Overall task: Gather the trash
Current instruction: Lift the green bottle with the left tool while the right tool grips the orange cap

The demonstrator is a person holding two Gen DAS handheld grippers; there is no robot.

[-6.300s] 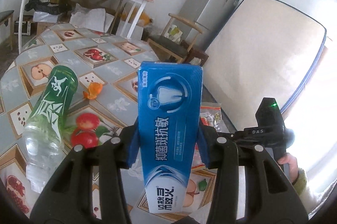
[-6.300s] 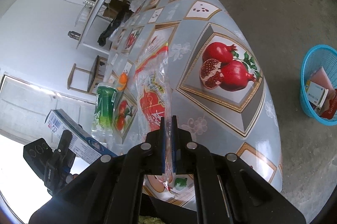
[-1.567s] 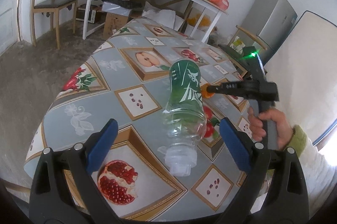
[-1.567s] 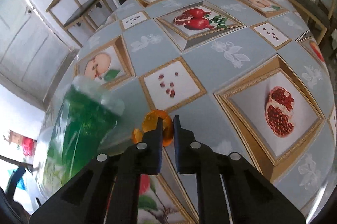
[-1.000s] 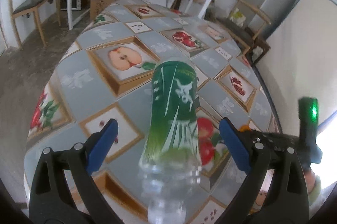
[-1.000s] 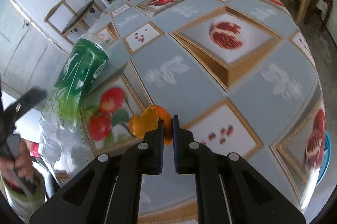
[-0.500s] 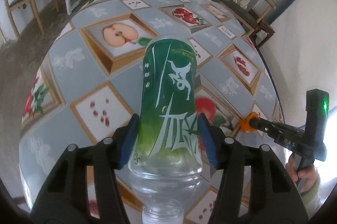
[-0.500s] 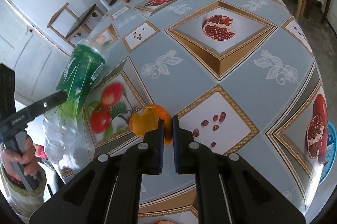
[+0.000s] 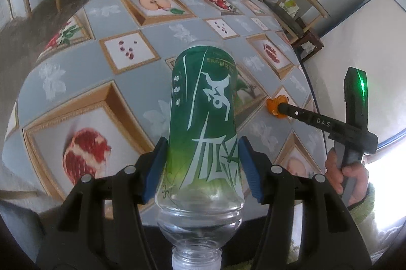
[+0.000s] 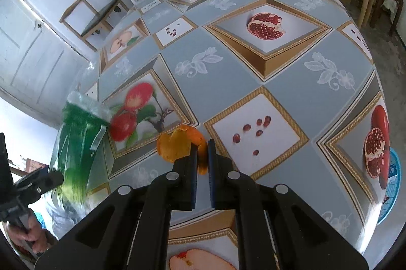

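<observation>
Left gripper (image 9: pixel 203 168) now clamped on green bottle (image 9: pixel 205 118), lifted above near table (image 9: pixel 76 102) edge; before, jaws spread. Right gripper (image 10: pixel 202 161) pinches orange peel (image 10: pixel 177 143). 2 trash pieces ready for bin.

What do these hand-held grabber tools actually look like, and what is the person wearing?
Both the left gripper and the right gripper are black, with silver screws and blue pads. The right one carries white "DAS" lettering and a green light. The person's sleeve is green knit.
</observation>
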